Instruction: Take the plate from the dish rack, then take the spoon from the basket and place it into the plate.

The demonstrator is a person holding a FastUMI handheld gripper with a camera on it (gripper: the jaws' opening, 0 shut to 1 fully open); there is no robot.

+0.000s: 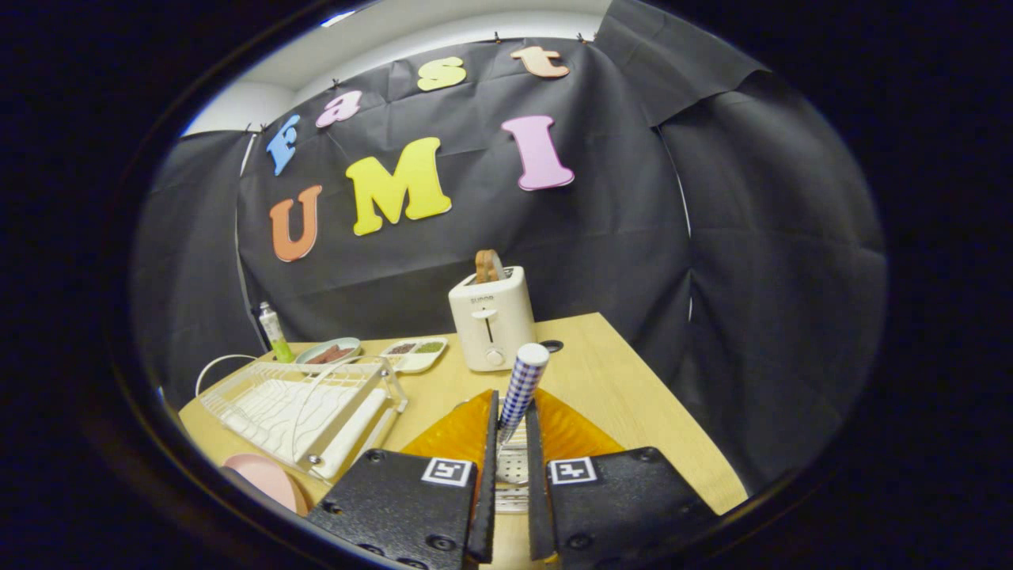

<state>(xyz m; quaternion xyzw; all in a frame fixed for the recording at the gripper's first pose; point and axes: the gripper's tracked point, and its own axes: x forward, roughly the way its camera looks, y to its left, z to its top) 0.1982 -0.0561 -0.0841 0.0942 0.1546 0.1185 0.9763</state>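
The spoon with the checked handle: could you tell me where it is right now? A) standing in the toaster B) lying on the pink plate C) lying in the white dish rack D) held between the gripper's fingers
D: the spoon sits upright between the closed fingers of the gripper, over the orange basket.

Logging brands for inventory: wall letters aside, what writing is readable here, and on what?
Toaster: small word on its front, too blurred to read.
Bottle: label too small to read.
Gripper, shut on the spoon: two square code markers, no words.
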